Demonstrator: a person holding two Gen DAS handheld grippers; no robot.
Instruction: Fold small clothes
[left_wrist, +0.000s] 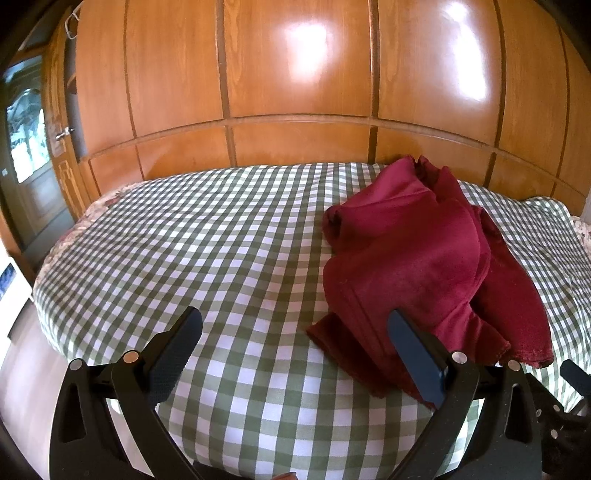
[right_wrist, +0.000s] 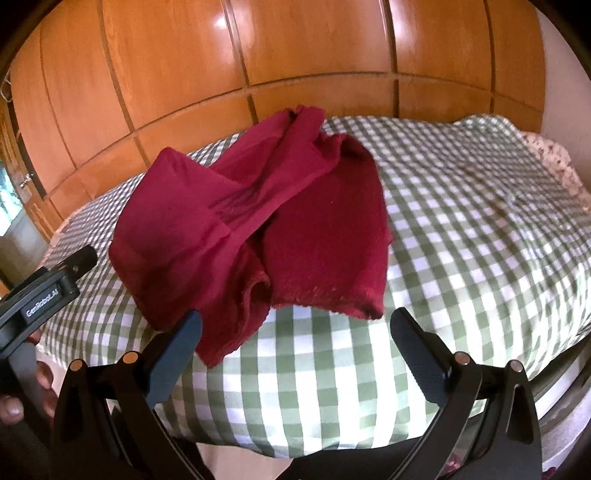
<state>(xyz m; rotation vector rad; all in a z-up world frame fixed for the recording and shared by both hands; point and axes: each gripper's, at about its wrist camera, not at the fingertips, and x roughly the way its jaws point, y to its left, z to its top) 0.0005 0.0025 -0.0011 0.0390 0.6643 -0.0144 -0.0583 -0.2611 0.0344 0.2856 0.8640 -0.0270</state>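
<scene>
A small dark red garment (left_wrist: 417, 258) lies crumpled in a loose heap on the green-and-white checked bed cover (left_wrist: 203, 251). In the left wrist view it sits right of centre, and my left gripper (left_wrist: 295, 321) hovers open just before its near edge, the right fingertip (left_wrist: 397, 319) over the cloth. In the right wrist view the red garment (right_wrist: 266, 221) lies centre-left. My right gripper (right_wrist: 295, 317) is open above the cover, its fingers either side of the garment's near hem, nothing held. The other gripper's body (right_wrist: 40, 291) and a hand (right_wrist: 22, 391) show at the left edge.
Glossy wooden wardrobe panels (left_wrist: 295, 74) stand right behind the bed. A door with a handle (left_wrist: 64, 132) is at far left. The checked cover (right_wrist: 461, 221) spreads wide right of the garment, with a floral sheet edge (right_wrist: 554, 155) at the far corner.
</scene>
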